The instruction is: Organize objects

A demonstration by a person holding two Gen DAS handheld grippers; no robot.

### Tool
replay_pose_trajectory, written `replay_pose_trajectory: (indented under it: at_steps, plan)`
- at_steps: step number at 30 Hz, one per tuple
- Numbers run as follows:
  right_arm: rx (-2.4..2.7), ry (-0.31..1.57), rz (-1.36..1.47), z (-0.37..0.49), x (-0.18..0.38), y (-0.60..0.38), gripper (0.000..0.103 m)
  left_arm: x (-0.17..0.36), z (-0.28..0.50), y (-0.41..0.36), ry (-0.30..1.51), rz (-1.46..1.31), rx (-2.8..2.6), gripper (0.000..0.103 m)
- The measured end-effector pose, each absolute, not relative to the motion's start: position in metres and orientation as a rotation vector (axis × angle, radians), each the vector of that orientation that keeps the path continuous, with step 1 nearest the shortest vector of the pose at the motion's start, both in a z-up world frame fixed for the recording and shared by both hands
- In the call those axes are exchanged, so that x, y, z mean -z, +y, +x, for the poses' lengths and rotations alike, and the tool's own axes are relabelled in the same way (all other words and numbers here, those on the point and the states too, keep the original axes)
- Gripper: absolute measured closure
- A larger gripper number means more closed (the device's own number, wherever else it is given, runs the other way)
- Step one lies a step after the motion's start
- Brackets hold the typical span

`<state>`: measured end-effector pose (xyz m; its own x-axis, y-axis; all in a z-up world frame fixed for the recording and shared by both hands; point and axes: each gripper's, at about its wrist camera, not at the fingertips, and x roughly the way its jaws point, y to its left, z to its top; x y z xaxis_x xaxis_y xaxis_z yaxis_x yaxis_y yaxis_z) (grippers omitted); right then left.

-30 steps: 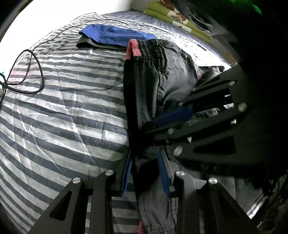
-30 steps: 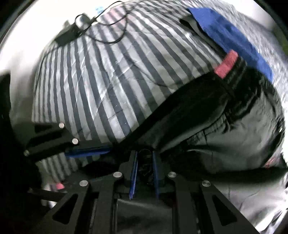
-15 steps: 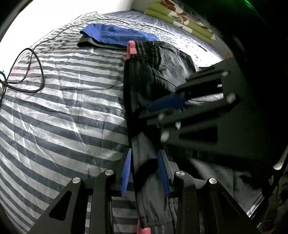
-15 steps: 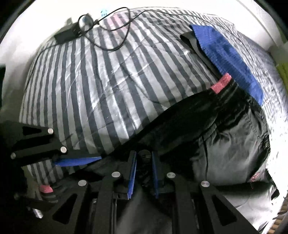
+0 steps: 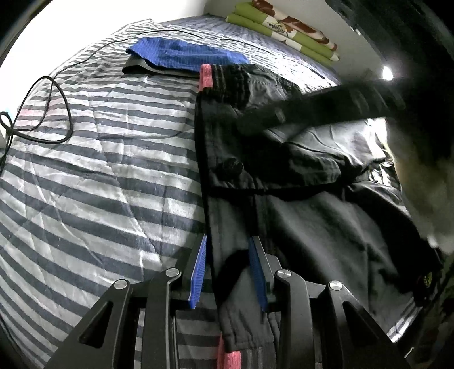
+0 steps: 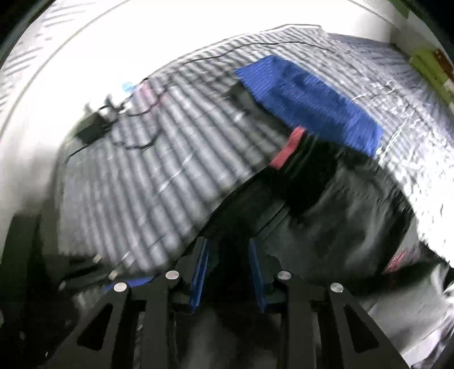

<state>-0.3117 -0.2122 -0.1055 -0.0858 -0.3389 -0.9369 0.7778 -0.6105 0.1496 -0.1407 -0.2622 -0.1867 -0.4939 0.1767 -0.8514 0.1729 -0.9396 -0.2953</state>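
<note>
The left gripper (image 5: 228,269) points steeply down at the striped bed (image 5: 93,176), its jaws clamped on a fold of the black trousers (image 5: 298,198) spread there. The right gripper (image 6: 228,272) also tilts downward, jaws opening, dark trouser cloth between them; whether the pads press it I cannot tell

Bed (image 5: 85,176) with grey-white striped quilt, bright white wall (image 5: 85,17) behind, folded green patterned bedding (image 5: 283,31) at far edge.
</note>
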Motion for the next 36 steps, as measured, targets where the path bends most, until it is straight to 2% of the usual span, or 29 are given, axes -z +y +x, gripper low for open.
replay_pose_trajectory:
  at_steps: [1,8,10,11,18,19,22,23,28,30,36]
  plan:
    - [1.786,0.514,1.4,-0.308,0.109,-0.207,0.085,0.187,-0.14,-0.261,-0.543,-1.581,-2.658,0.071]
    - [1.785,0.581,1.431,-0.288,0.139,-0.214,0.086,0.188,-0.133,-0.265,-0.556,-1.577,-2.649,0.071]
    - [1.812,0.582,1.429,-0.293,0.14,-0.216,0.095,0.188,-0.133,-0.265,-0.559,-1.577,-2.648,0.071]
    - [1.821,0.558,1.439,-0.303,0.142,-0.22,0.103,0.188,-0.132,-0.265,-0.554,-1.578,-2.649,0.071]
    - [1.82,0.503,1.481,-0.324,0.141,-0.21,0.102,0.188,-0.133,-0.265,-0.555,-1.579,-2.647,0.071]
    - [1.806,0.479,1.492,-0.323,0.139,-0.208,0.099,0.188,-0.134,-0.265,-0.555,-1.581,-2.647,0.071]
    - [1.781,0.514,1.451,-0.313,0.133,-0.211,0.076,0.188,-0.136,-0.265,-0.551,-1.582,-2.649,0.071]
    - [1.773,0.539,1.436,-0.308,0.134,-0.213,0.074,0.188,-0.136,-0.265,-0.554,-1.582,-2.648,0.071]
    - [1.77,0.599,1.435,-0.305,0.14,-0.224,0.075,0.188,-0.137,-0.266,-0.557,-1.581,-2.648,0.071]
    - [1.779,0.605,1.453,-0.308,0.143,-0.226,0.086,0.188,-0.138,-0.266,-0.56,-1.58,-2.646,0.071]
    - [1.686,0.465,1.527,-0.319,0.134,-0.215,0.088,0.189,-0.137,-0.267,-0.558,-1.58,-2.647,0.071]
